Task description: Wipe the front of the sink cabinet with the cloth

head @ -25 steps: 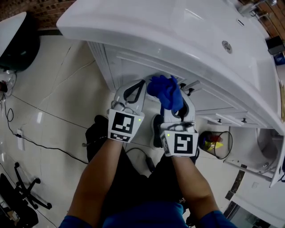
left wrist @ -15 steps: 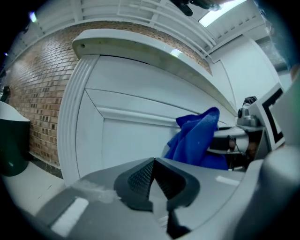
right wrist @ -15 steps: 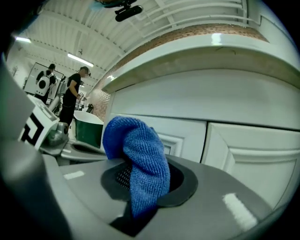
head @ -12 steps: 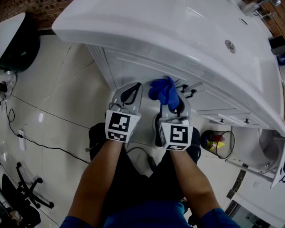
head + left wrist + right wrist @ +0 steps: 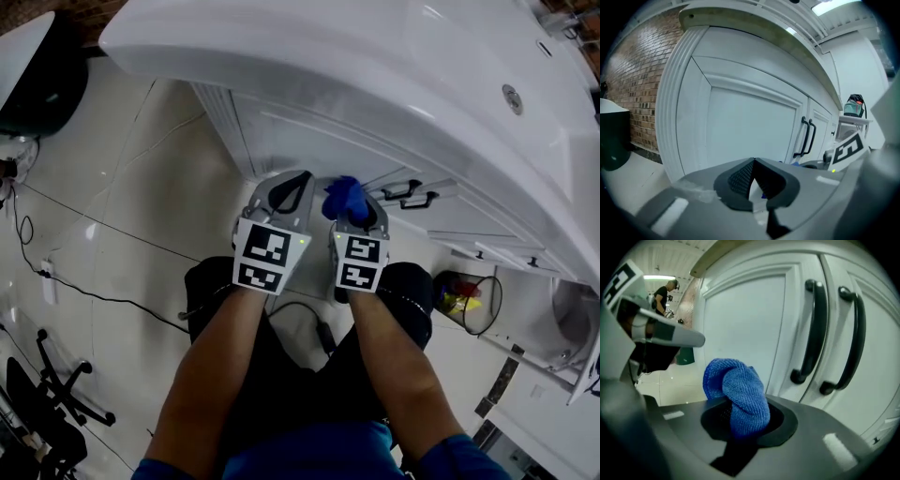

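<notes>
Wire bin (image 5: 484, 309) (litter inside), chair base (image 5: 58, 394)

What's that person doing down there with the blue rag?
A person is holding a gripper in each hand in front of the white sink cabinet. The right gripper is shut on a bunched blue cloth, pointed at the door near the black handles. The left gripper is shut and empty.

The head camera looked steeply down over the person's forearms onto the sink (image 5: 375, 56), the cabinet (image 5: 281, 141) front and the floor (image 5: 122, 187). Each tool camera rode low behind its own jaws, facing the cabinet close up: the left tool (image 5: 752, 180) camera square to a door panel (image 5: 745, 126), the right tool (image 5: 740, 423) camera close to the handles (image 5: 813, 333). All three views shared those handles.
</notes>
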Action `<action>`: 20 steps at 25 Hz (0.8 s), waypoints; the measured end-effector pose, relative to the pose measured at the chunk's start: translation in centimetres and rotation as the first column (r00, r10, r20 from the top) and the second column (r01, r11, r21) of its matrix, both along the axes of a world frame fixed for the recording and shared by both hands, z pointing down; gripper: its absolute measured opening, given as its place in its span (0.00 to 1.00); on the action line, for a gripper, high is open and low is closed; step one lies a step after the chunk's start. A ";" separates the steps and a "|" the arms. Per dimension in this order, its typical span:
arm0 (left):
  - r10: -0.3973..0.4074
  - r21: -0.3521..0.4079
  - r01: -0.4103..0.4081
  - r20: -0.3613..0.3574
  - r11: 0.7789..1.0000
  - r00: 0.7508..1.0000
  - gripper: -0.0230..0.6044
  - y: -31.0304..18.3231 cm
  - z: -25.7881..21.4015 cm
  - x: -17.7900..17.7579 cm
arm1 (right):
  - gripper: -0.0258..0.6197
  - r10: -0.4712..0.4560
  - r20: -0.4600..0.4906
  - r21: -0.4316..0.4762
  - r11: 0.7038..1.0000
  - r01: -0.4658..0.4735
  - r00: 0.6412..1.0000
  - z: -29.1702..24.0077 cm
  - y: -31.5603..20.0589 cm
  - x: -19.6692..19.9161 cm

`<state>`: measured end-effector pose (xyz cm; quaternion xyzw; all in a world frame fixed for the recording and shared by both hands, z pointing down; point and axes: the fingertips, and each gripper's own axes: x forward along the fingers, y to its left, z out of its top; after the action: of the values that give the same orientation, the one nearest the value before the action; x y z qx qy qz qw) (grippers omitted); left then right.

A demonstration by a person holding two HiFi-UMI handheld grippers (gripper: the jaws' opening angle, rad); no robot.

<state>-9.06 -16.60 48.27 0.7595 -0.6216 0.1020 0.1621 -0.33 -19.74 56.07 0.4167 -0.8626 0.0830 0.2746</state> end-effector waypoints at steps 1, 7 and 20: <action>0.005 -0.006 -0.005 -0.004 1.000 1.000 0.04 -0.1 0.1 0.2 | 0.17 0.008 -0.017 -0.021 1.000 -0.009 1.000 1.0 0.0 0.2; 0.044 -0.113 -0.049 -0.045 0.992 0.998 0.04 -0.4 2.2 1.4 | 0.17 0.043 -0.092 -0.145 0.988 -0.056 0.995 6.6 0.2 0.9; 0.093 -0.227 -0.107 -0.071 0.968 0.993 0.04 -0.3 3.6 2.6 | 0.17 0.033 -0.090 -0.215 0.975 -0.051 0.995 7.9 1.0 0.6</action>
<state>-6.41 -16.93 51.87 0.7686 -0.5615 0.1587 0.2624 0.29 -18.69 63.97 0.4055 -0.8268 0.1646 0.3535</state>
